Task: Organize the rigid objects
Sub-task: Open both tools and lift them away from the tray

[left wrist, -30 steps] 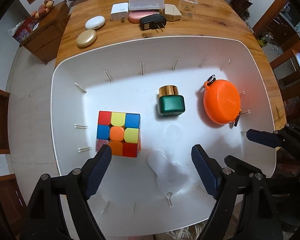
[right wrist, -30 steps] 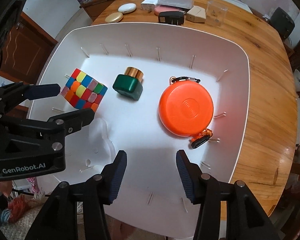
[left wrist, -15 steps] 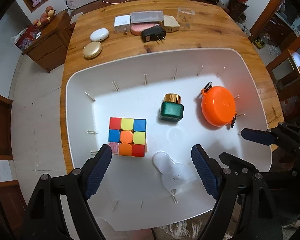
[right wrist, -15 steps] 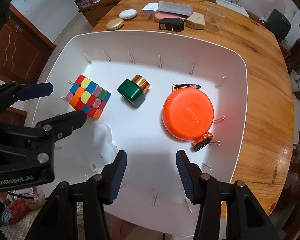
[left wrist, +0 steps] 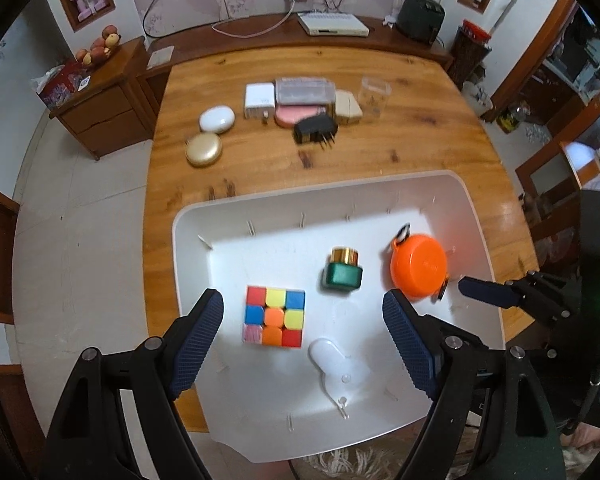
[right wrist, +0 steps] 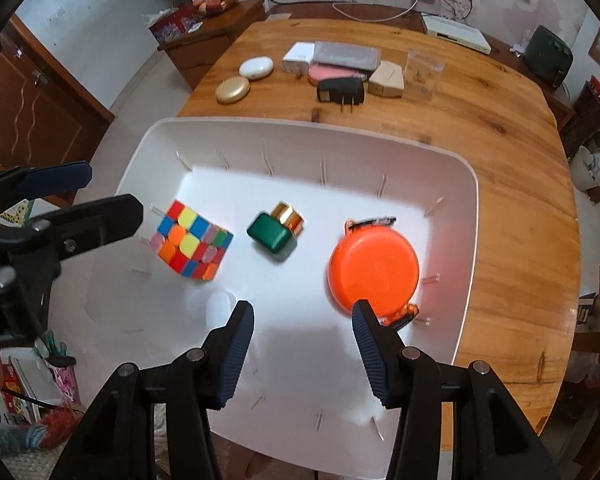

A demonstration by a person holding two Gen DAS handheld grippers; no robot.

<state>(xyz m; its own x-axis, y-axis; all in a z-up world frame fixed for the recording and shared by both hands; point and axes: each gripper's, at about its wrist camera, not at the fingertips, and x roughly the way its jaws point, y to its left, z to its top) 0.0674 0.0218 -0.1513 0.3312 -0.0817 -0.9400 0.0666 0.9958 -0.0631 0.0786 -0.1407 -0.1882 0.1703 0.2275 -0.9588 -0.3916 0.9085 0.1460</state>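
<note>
Grippers are both lifting away from the tray, which is looking smaller in each wrist view than a second ago, with far more of the bench and the room beyond now showing. Left gripper is hanging with its fingers spread wide and nothing between them. Right gripper is holding a narrower gap, also empty.

Contents of the tray are lying where they lay before. The cube is sitting under the left gripper, nearer its left finger. The green jar is lying ahead of that gripper, toward its right finger. The orange case is resting just beyond the right gripper's right finger. A white piece is lying between the two grippers.

Well ahead of both, the black plug and the other small things are staying grouped at the bench's far end.
</note>
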